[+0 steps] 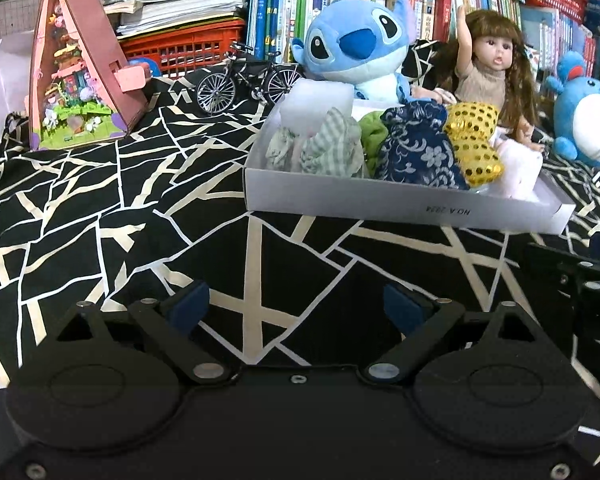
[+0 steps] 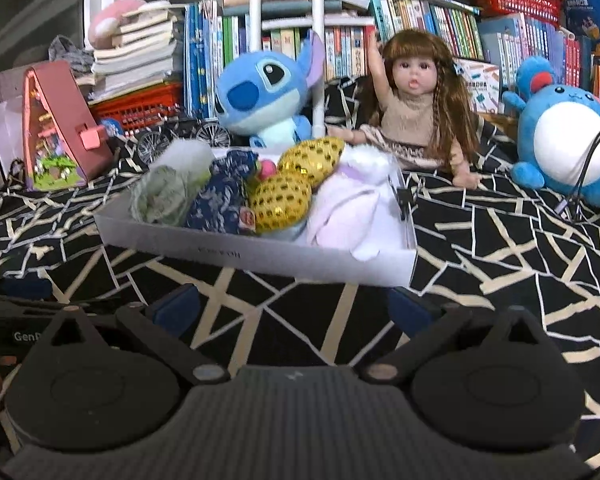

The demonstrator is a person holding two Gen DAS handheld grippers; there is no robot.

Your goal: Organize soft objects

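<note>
A shallow white box [image 1: 400,202] [image 2: 260,252] sits on the black-and-cream patterned cloth and holds several soft items: a green checked cloth [image 1: 328,148] [image 2: 160,194], a navy floral pouch [image 1: 416,148] [image 2: 220,200], a gold sequin piece [image 1: 474,140] [image 2: 292,188] and a pale lilac cloth [image 2: 348,208] [image 1: 516,172]. My left gripper [image 1: 298,304] is open and empty, low over the cloth in front of the box. My right gripper [image 2: 294,306] is open and empty, close to the box's near wall.
Behind the box sit a blue Stitch plush [image 1: 356,48] [image 2: 260,96], a long-haired doll [image 1: 488,68] [image 2: 416,108] and a round blue plush [image 1: 588,112] [image 2: 568,136]. A pink triangular toy house [image 1: 80,72] and a model bicycle [image 1: 248,76] stand at the left. Bookshelves line the back.
</note>
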